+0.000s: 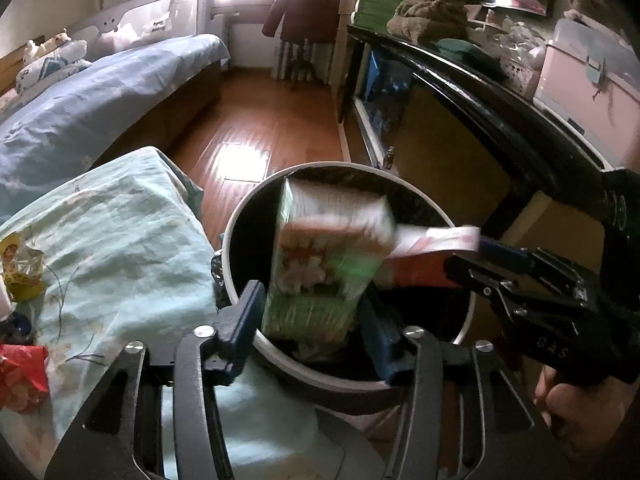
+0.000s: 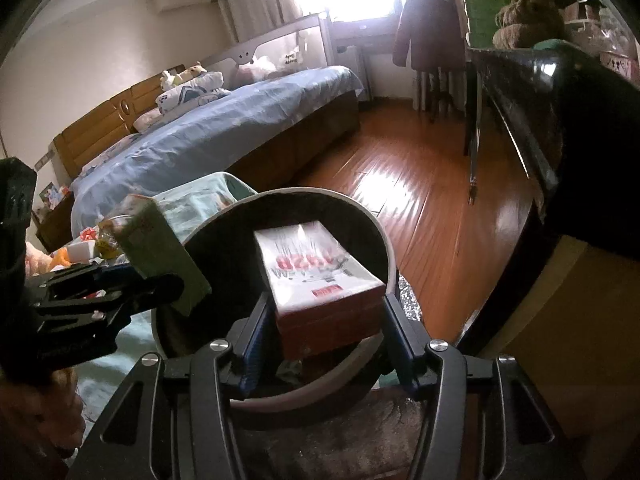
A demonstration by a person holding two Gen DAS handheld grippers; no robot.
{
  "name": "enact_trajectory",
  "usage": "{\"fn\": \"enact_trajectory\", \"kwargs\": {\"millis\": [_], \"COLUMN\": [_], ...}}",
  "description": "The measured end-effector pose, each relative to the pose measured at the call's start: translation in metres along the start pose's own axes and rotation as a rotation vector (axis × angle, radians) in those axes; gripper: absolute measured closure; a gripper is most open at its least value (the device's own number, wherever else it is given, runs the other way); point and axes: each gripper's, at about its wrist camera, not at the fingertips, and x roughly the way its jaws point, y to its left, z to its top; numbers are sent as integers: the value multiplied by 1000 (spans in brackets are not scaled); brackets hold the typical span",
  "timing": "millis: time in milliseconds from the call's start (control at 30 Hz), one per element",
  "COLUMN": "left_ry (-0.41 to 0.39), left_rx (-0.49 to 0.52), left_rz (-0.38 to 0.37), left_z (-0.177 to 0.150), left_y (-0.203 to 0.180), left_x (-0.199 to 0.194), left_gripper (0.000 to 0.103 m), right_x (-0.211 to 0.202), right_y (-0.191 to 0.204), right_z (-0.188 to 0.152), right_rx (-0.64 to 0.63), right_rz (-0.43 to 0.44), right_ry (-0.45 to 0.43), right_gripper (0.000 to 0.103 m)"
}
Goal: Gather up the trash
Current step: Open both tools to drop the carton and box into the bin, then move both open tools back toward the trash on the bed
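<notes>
A round bin (image 1: 229, 256) with a white rim and a black liner stands below both grippers. My left gripper (image 1: 312, 300) is open over it. A green box (image 1: 320, 256) hangs tilted and blurred between its blue pads, which stand slightly clear of the box's sides. From the right comes my right gripper (image 1: 460, 264), shut on one end of a red and white box (image 1: 432, 240). In the right wrist view that box (image 2: 320, 280) sits between my right gripper's (image 2: 326, 304) pads above the bin (image 2: 386, 240). The left gripper (image 2: 160, 280) and green box (image 2: 160, 248) are at the left.
A light green sheet (image 1: 120, 240) left of the bin carries a yellow wrapper (image 1: 20, 268) and a red wrapper (image 1: 20, 368). A bed with a blue cover (image 1: 100, 92) lies behind. A black table edge (image 1: 480, 96) runs along the right. Wooden floor (image 1: 260, 120) stretches beyond the bin.
</notes>
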Motion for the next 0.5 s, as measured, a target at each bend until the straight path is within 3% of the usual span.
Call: {"fn": "enact_trajectory", "kwargs": {"millis": [67, 300, 500], "left_ry": [-3, -15, -14], "left_rx": [-9, -73, -156], "left_rz": [6, 11, 35], "left_z": [-3, -17, -38], "left_y": [2, 17, 38], "left_x": [-2, -15, -28], "left_gripper": [42, 42, 42], "right_x": [0, -4, -8], "right_y": [0, 1, 13], "right_z": [-1, -2, -3], "right_rx": [1, 14, 3], "right_rz": [2, 18, 39], "right_ry": [2, 0, -8], "right_gripper": [48, 48, 39]}}
